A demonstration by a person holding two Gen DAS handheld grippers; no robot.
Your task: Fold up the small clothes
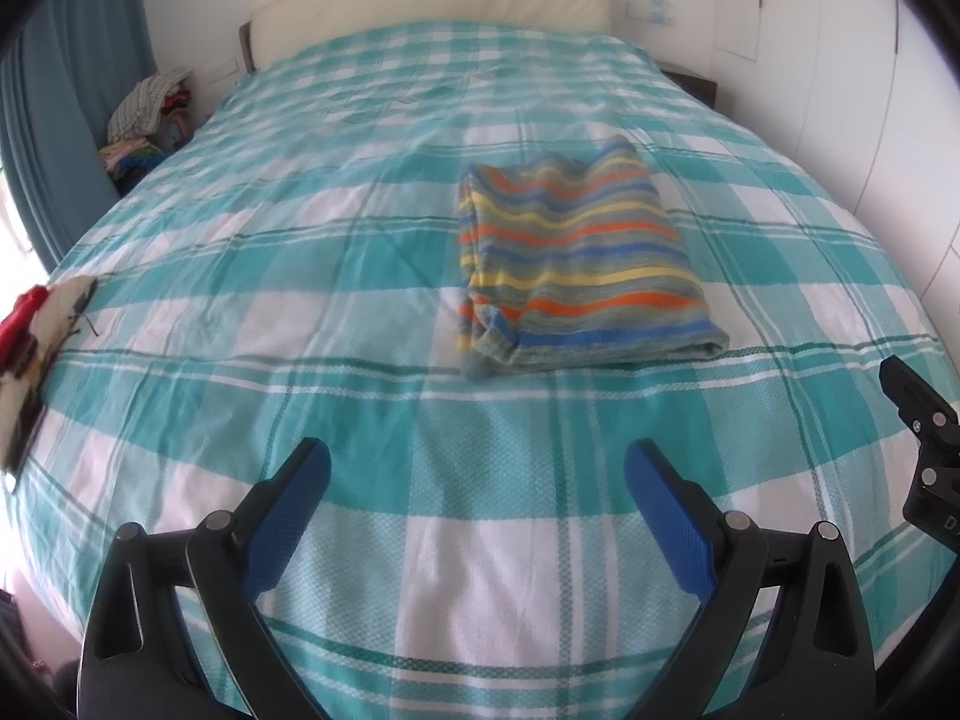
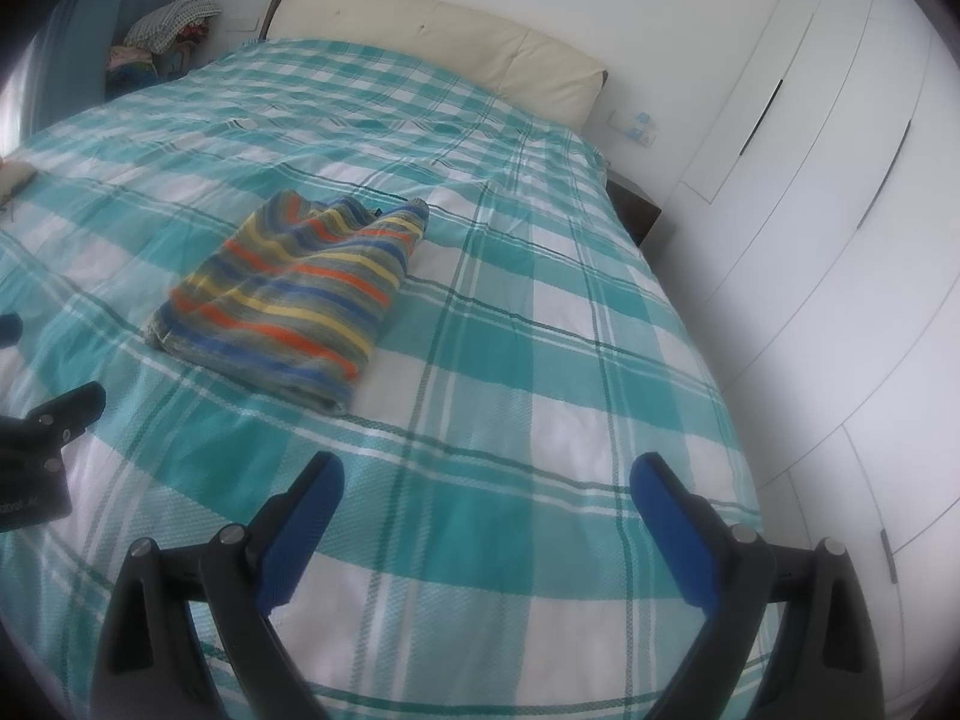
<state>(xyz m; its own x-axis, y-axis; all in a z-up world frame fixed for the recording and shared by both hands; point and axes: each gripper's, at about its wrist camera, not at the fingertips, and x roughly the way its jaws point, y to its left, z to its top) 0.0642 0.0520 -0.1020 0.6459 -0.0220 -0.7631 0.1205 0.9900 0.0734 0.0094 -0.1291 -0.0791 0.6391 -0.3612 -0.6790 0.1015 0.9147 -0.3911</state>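
A small striped garment (image 1: 576, 258) in orange, yellow, blue and grey lies folded into a rectangle on the teal-and-white checked bedspread (image 1: 336, 312). In the right wrist view the same striped garment (image 2: 294, 294) lies up and to the left. My left gripper (image 1: 477, 468) hovers over the bedspread short of the garment, open, with nothing between its blue pads. My right gripper (image 2: 486, 480) is open too and holds nothing, off to the garment's right. Part of the right gripper (image 1: 918, 414) shows at the right edge of the left wrist view, and part of the left gripper (image 2: 54, 426) at the left edge of the right one.
A cream headboard (image 1: 432, 0) closes the far end of the bed. A heap of clothes (image 1: 150, 120) sits by the blue curtain (image 1: 66, 90) at the far left. A red and white item (image 1: 36, 336) lies on the bed's left edge. White wardrobe doors (image 2: 840, 210) stand along the right.
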